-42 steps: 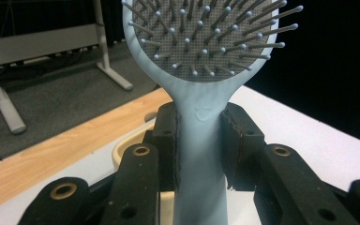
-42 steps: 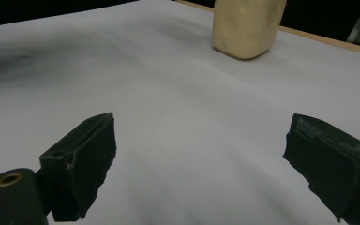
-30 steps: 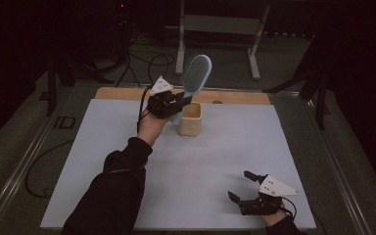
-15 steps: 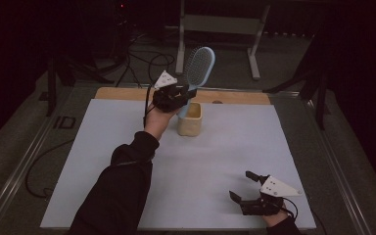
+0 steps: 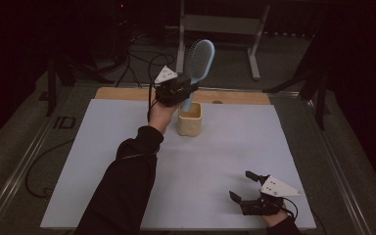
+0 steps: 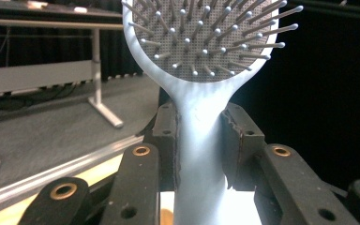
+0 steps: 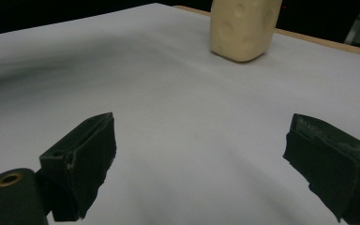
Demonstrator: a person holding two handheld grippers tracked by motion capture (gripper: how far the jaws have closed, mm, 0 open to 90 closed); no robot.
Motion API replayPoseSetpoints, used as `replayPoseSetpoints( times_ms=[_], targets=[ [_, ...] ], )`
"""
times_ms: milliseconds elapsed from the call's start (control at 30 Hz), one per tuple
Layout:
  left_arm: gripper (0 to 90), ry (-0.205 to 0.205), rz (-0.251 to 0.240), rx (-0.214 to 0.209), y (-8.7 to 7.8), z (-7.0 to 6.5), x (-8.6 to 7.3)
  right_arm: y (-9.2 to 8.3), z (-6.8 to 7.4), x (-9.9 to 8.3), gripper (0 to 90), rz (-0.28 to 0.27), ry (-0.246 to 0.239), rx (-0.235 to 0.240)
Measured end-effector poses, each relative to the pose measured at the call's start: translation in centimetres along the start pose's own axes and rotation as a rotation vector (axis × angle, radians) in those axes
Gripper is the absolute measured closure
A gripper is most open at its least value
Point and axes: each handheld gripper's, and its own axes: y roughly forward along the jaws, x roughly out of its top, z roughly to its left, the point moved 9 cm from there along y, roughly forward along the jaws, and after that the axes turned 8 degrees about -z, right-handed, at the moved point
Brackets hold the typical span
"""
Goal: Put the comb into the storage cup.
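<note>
the left claw (image 5: pixel 183 90) was clenched on the handle of a light blue hairbrush (image 5: pixel 198 61), the black pads pressing the handle from both sides just below the brush head, as the left gripper view showed it (image 6: pixel 199 154). the hairbrush stood nearly upright, tilted a little to the right in the high view, its bristled head above the claw and its bristles facing the left gripper's camera. the lower end of the handle reached down into a cream-coloured cup (image 5: pixel 190 120), which stood upright on the white table (image 5: pixel 127 147) near its far edge, just beside the person's left hand. whether the handle tip touched the inside of the cup could not be told. the right claw (image 5: pixel 242 188) lay released near the front right corner of the table, well apart from the cup, its jaws spread wide with nothing but bare table between them. in the right gripper view the cup (image 7: pixel 243 28) showed farther off, its side marked with shallow round dents
</note>
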Motion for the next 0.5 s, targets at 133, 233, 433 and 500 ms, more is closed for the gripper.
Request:
replayPoseSetpoints(
  times_ms=[133, 233, 433, 500],
  targets=[
    [70.0, 0.001, -0.024, -0.004, 0.6, 0.3, -0.4, 0.0, 0.0, 0.0, 8.9, -0.001, -0.001, 0.002],
    [70.0, -0.013, -0.026, -0.008, 0.9, 0.5, -0.7, 0.0, 0.1, 0.0, 8.9, -0.002, -0.002, 0.001],
    [70.0, -0.024, -0.026, 0.002, 1.6, 1.4, -2.0, 0.0, 0.1, 0.0, 8.9, -0.002, 0.004, 0.008],
    [70.0, -0.022, -0.029, 0.013, 1.7, 1.6, -2.2, 0.0, 0.1, 0.0, 8.9, -0.002, 0.004, 0.009]
  ],
)
